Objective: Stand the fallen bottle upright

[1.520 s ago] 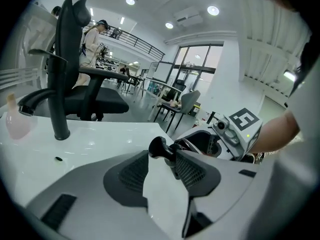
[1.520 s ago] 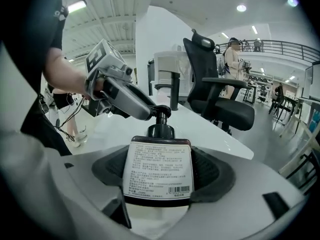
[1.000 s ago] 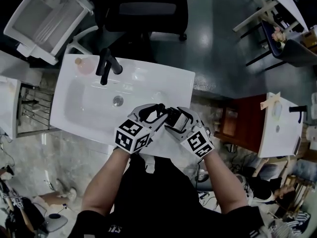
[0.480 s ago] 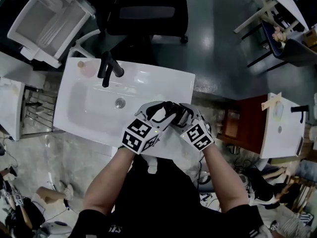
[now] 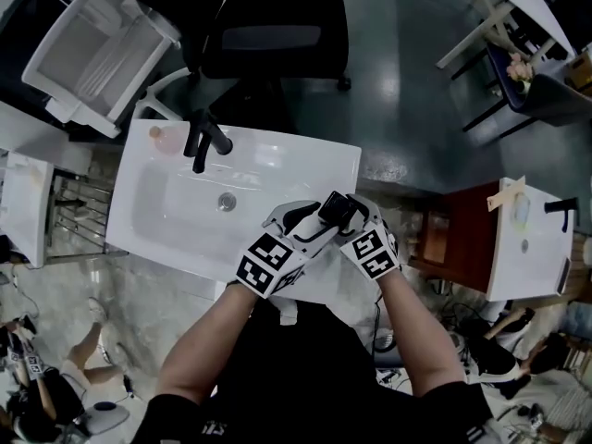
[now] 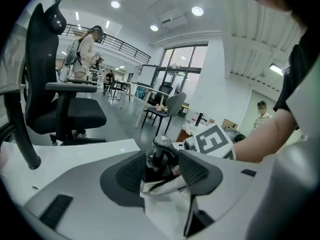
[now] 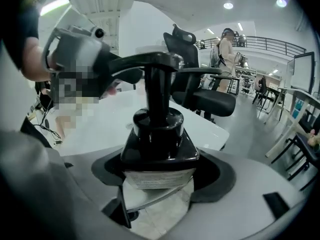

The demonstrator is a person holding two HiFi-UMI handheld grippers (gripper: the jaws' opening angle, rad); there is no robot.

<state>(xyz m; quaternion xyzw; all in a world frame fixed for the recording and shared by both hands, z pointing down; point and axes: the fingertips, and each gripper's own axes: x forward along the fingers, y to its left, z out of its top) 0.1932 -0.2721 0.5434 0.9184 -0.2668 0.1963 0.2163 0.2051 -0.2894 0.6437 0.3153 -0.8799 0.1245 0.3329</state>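
A black pump bottle (image 5: 334, 208) with a pale label is between both grippers over the front right rim of the white sink (image 5: 166, 220). In the right gripper view the bottle (image 7: 160, 139) points its pump upward, and the right gripper (image 7: 160, 176) is shut on its body. The left gripper (image 5: 311, 224) comes in from the left. Its jaws are opening, and the bottle (image 6: 159, 156) stands between the pads without being pressed. The right gripper (image 5: 348, 213) reaches in from the right. The bottle's base is hidden.
A black faucet (image 5: 205, 140) and a pink item (image 5: 166, 137) sit at the sink's back left. A black office chair (image 5: 273, 30) stands behind the sink, a white rack (image 5: 97, 44) to its left. A second basin (image 5: 518, 239) is at right.
Both grippers have shifted right along the sink's front rim with the bottle between them. The left gripper's jaws have spread wider.
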